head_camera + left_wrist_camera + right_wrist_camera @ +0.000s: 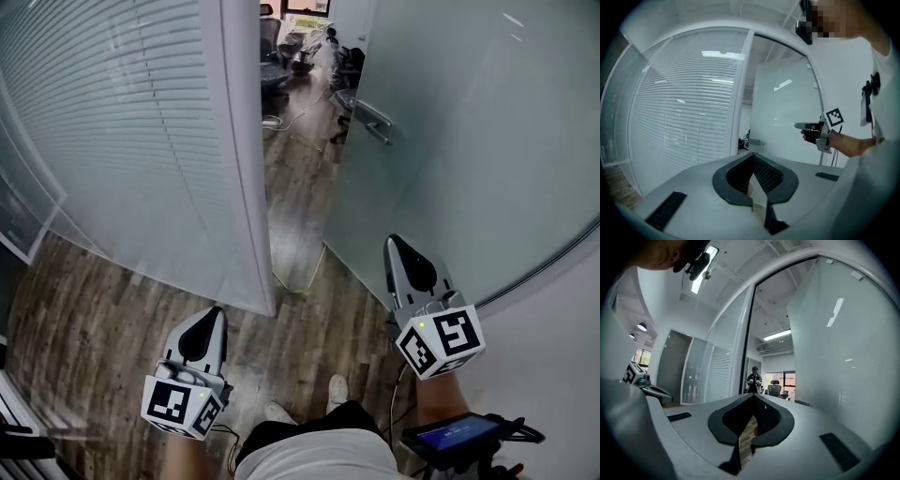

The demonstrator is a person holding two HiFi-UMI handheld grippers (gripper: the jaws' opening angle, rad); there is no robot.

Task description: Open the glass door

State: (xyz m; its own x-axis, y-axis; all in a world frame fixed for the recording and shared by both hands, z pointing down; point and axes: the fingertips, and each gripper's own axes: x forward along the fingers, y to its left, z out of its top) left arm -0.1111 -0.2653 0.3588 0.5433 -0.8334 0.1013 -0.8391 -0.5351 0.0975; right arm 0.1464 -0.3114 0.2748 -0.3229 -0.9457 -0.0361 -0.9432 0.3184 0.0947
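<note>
The frosted glass door (450,141) stands swung open to the right, with its metal handle (373,120) on the far side of the panel. My right gripper (398,246) is shut and empty, held in front of the door's near face, well short of the handle. My left gripper (215,315) is shut too, with nothing in it, low beside the door frame post (246,159). In the left gripper view the door (783,117), its handle (757,142) and the right gripper (797,125) show ahead. The right gripper view looks through the doorway past the door (843,348).
A glass wall with blinds (122,141) fills the left. Office chairs (281,56) and a floor cable (291,122) lie beyond the doorway, where a person (753,379) stands. A white wall (562,356) is at the right. The wooden floor (84,309) and my shoes (336,389) are below.
</note>
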